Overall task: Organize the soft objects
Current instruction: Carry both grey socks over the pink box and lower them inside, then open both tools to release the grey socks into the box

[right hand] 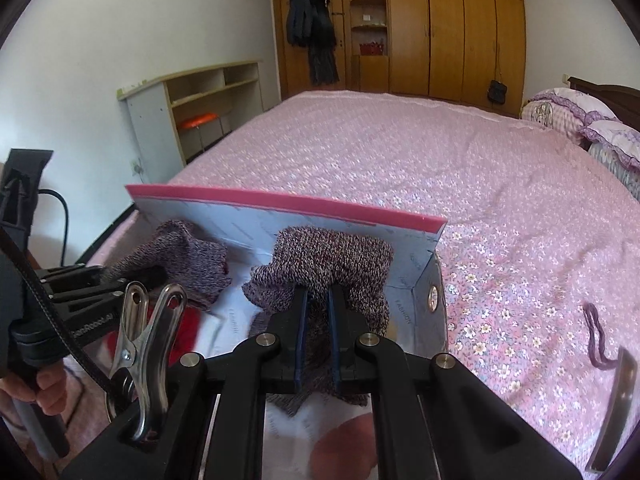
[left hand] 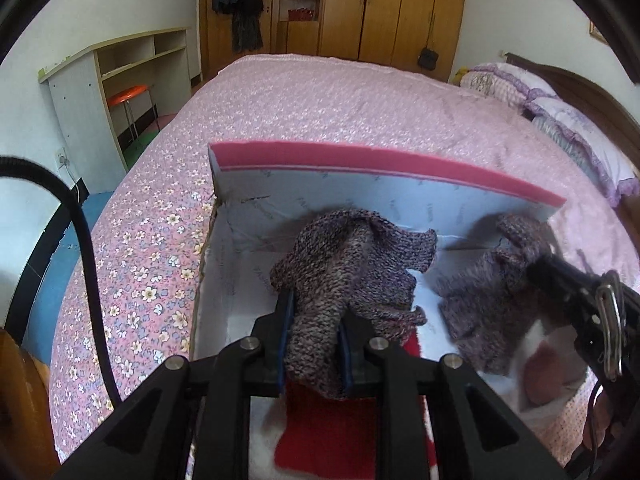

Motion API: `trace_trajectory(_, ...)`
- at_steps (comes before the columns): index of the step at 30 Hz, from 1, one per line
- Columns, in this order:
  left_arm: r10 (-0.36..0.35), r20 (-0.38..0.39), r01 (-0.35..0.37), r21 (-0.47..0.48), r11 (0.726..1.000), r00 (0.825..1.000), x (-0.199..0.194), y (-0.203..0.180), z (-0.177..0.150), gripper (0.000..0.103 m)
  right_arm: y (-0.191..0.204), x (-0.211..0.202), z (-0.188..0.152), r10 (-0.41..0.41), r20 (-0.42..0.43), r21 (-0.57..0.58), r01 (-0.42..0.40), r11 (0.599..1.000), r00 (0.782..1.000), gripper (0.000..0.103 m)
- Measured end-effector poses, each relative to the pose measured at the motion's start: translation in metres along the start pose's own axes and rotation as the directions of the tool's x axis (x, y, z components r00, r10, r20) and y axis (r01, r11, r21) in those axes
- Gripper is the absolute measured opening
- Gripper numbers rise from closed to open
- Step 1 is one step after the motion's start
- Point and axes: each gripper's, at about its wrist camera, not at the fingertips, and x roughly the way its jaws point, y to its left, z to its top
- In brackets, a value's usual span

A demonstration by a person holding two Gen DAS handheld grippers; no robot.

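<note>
Your left gripper (left hand: 312,328) is clamped on a mottled purple knitted piece (left hand: 352,268) inside the open box (left hand: 384,196). Your right gripper (right hand: 317,320) is pinched on a second knitted piece (right hand: 332,260) in the same box, toward its right wall. Both look rumpled and loosely bunched. The box sits near the front edge of the bed (right hand: 500,184), with red-and-white cloth (left hand: 328,432) inside.

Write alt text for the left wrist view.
The left gripper is shut on a purple knit piece over an open box with a pink-edged flap, standing on a pink floral bed. At right, the right gripper grips a second knit piece over the same box.
</note>
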Motion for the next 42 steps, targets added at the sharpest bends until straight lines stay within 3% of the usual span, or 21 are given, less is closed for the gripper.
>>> trace_trajectory(9,0.064,-0.018,-0.063,0.027,0.998,0.998,0.019,-0.007,0.003,0.020,-0.013,0.028,-0.004,-0.004,-0.041,0.030,0.006,1.000,0.999,0.010)
trace_trajectory(32,0.082,0.008,-0.082,0.036,0.996,0.997,0.019,-0.006,-0.005,0.022,-0.016,0.031,-0.012,0.004,-0.033,0.053,-0.002,0.999,0.999,0.012)
trace_trajectory(34,0.084,0.007,-0.084,0.035,0.996,0.996,0.019,-0.007,-0.004,0.027,-0.016,0.031,-0.012,0.006,-0.034,0.052,-0.004,0.999,0.999,0.013)
trace_trajectory(37,0.090,0.003,-0.090,0.025,0.996,0.996,0.019,-0.005,-0.004,0.028,-0.015,0.030,-0.011,0.011,-0.036,0.049,-0.009,0.999,0.999,0.020)
trace_trajectory(42,0.098,0.003,-0.098,0.023,0.995,0.995,0.017,-0.005,-0.003,0.033,-0.013,0.023,-0.006,0.017,-0.030,0.039,-0.016,0.999,0.999,0.038)
